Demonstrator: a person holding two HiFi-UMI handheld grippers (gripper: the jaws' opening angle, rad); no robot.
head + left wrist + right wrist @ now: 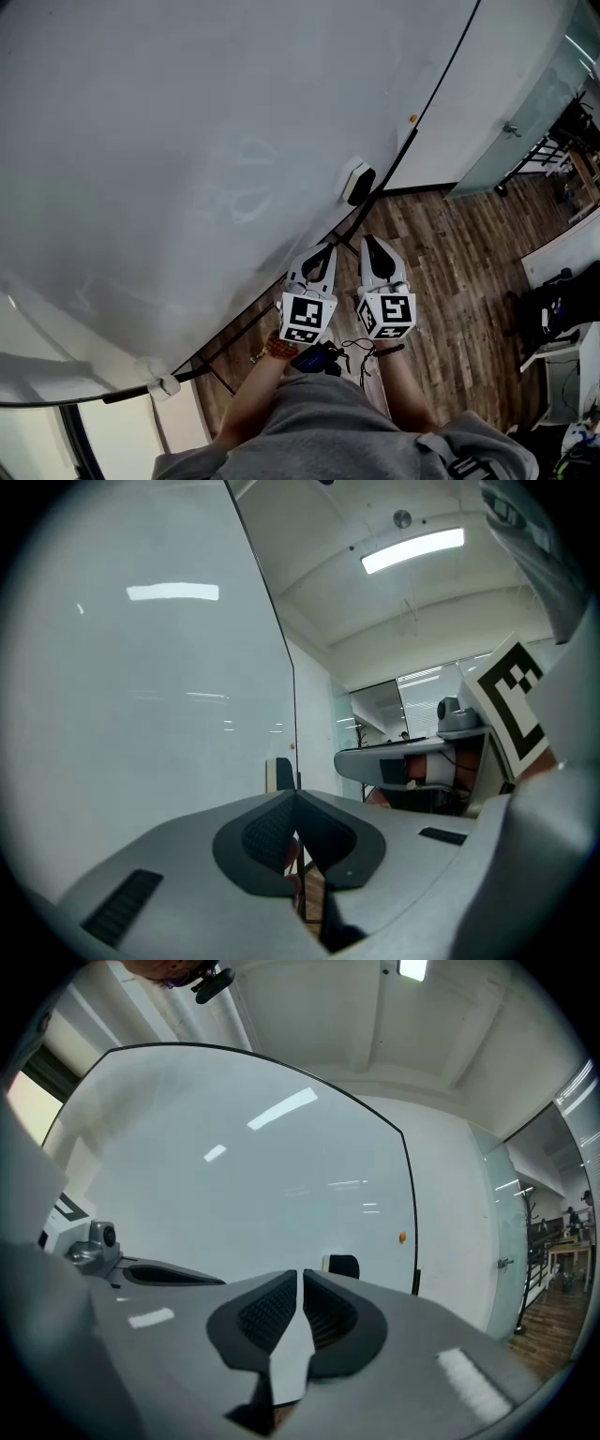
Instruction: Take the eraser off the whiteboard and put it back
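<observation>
The eraser [357, 183], white with a black face, clings to the big whiteboard [187, 141] near its right edge. Both grippers point at it from a short distance, side by side over the floor. In the head view my left gripper [322, 253] and right gripper [372, 244] are both shut and empty. The left gripper view shows its jaws [295, 795] pressed together, with the eraser [278, 773] just beyond them. In the right gripper view the jaws [300, 1275] stand together with nothing between them, and the eraser [342, 1266] is ahead, slightly right.
A small orange magnet [412, 118] sits near the board's black right frame. Beyond it are a white wall and a glass door [525, 112]. Wood floor [450, 272] lies below, with desks and equipment [562, 319] at the right.
</observation>
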